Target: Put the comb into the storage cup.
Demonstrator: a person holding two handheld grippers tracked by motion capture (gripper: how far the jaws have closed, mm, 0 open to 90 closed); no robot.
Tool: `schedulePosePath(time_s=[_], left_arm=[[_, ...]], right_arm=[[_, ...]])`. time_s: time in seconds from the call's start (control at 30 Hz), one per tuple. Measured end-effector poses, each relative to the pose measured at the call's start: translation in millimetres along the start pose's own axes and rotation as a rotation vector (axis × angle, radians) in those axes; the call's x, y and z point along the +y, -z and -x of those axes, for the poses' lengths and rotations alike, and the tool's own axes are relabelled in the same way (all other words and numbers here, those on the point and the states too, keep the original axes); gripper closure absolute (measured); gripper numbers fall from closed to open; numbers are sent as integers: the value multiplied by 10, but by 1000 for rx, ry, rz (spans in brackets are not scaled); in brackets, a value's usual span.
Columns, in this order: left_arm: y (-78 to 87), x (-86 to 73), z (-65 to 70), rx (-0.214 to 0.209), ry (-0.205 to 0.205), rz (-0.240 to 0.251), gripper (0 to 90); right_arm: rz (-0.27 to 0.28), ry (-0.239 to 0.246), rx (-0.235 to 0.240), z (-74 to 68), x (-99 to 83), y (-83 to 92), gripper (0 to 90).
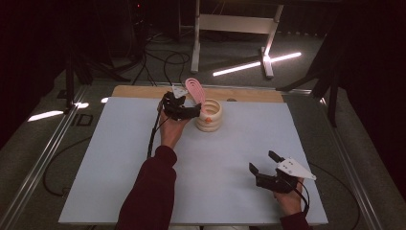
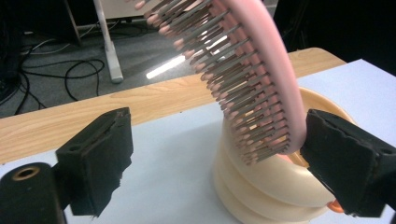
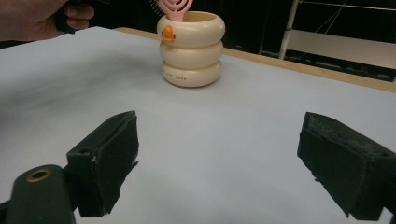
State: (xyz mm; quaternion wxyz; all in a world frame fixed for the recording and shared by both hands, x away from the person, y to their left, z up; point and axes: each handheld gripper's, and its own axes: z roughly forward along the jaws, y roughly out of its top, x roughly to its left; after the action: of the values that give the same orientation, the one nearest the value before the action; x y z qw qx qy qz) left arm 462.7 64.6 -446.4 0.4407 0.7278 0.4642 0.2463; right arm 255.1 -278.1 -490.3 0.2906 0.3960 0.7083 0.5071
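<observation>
So the left gripper [image 1: 197, 111] is parked at the far side of the table, right up against the near-left side of the cup. Its jaws are spread wide in the left gripper view, and nothing is clamped: the left jaw is well clear of everything, while the right jaw sits just beside the back of the pink hairbrush [image 2: 261, 79]. Whether that jaw is actually touching the brush can't be told, but no squeeze is on it.

The hairbrush is stood in the cream ribbed cup [image 1: 209, 116], handle end down inside, with the head poking up above the rim and leaned away to the far left in the high view. The bristles are pointed toward the left jaw in the left gripper view. A small orange duck [image 3: 168, 33] is stuck on the cup's top ring, as seen in the right gripper view.

The cup is set on the white table mat [image 1: 143, 158], near its far edge and about at the middle, with a strip of bare wooden tabletop [image 1: 249, 94] showing beyond it.

The right gripper [image 1: 265, 163] is held at the near right of the mat, well apart from the cup. Its jaws are spread wide too, with nothing between them but mat.
</observation>
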Motion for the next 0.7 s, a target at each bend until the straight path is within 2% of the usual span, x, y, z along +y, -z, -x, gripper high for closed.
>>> schedulePosePath(time_s=[0.43, 0.7], left_arm=[[102, -23, -47, -41, -10, -8, 15], [224, -6, -57, -50, -52, 2, 1]], right_arm=[[-3, 2, 2, -6, -2, -7, 122], [-4, 3, 3, -15, -1, -11, 122]])
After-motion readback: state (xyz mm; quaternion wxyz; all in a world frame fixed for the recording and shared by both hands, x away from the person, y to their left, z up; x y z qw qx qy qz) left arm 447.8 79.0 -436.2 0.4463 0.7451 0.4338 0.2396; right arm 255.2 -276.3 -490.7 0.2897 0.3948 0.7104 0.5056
